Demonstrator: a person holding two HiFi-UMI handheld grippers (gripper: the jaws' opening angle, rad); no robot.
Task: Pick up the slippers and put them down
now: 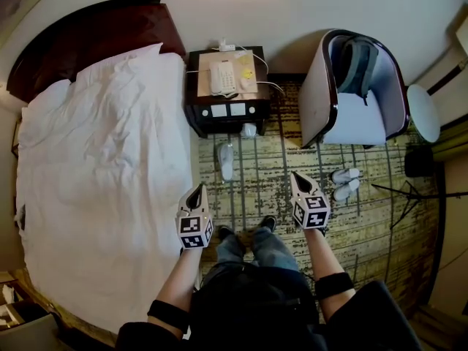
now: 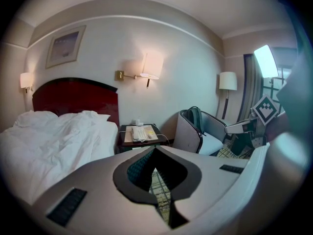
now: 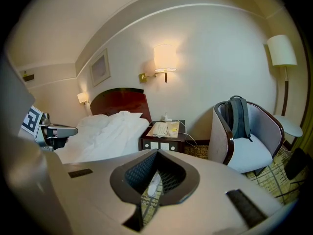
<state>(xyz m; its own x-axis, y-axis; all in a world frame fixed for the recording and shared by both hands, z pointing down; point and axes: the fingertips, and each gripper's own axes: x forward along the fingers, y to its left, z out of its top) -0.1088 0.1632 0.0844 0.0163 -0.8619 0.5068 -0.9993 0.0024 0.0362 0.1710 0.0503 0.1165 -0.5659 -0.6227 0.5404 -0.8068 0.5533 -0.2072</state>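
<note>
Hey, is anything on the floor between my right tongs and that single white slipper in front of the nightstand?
Nothing visible. Only bare patterned carpet lies between the right tongs and the slipper. The nightstand stands beyond it, the bed off to its side.

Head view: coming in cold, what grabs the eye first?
The big white bed fills the left side, with a dark nightstand beside its head. On the patterned carpet, one white slipper lies in front of the nightstand, and a pair of slippers sits by the armchair. The left gripper and right gripper are shut and empty.
</note>
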